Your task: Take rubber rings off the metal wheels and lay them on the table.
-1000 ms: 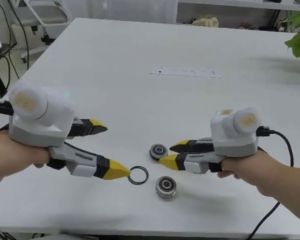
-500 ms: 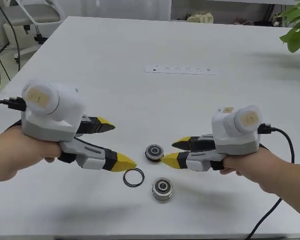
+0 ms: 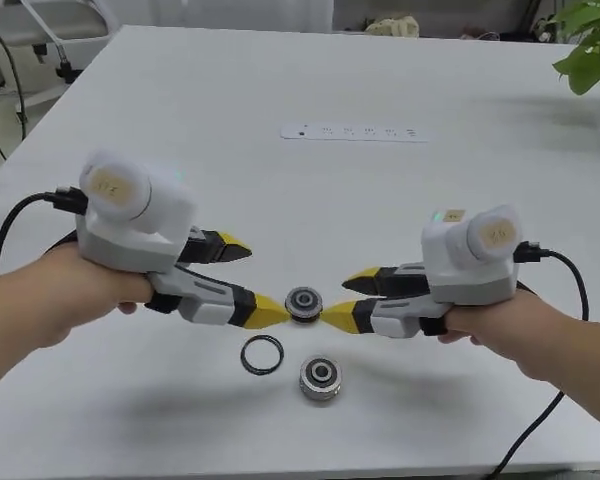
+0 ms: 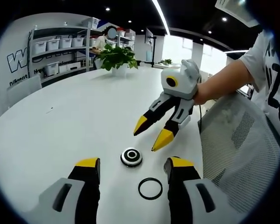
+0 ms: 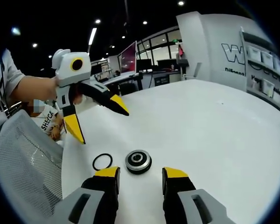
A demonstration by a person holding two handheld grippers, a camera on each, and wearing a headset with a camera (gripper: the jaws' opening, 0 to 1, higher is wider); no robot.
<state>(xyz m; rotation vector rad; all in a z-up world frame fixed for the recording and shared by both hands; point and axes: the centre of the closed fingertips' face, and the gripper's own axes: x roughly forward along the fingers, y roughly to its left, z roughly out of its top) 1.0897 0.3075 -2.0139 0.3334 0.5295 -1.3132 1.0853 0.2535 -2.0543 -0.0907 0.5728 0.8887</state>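
Nearest: a metal wheel [image 3: 320, 377] with a silvery rim that looks bare, so probably already stripped.

Just left of it and apart from it, a loose rubber ring [image 3: 262, 354] lies flat on the worktop [image 3: 430, 200], touching nothing.

A second ago the left gripper [image 3: 267, 283] had its lower tip at this ring. It has since left the ring and swung over to the second wheel [image 3: 303, 301]. The ring keeps its place beside the near wheel, so I count one ring as delivered.

The right gripper [image 3: 335, 299] has edged in from the opposite side.

Both sets of fingers are spread and hold nothing. Their lower tips flank the second wheel, but I cannot tell whether they touch it.

This wheel shows a dark outer band, so its ring is likely still on and next to come off.

Far: power strip [image 3: 352, 132], plant [image 3: 585, 40].
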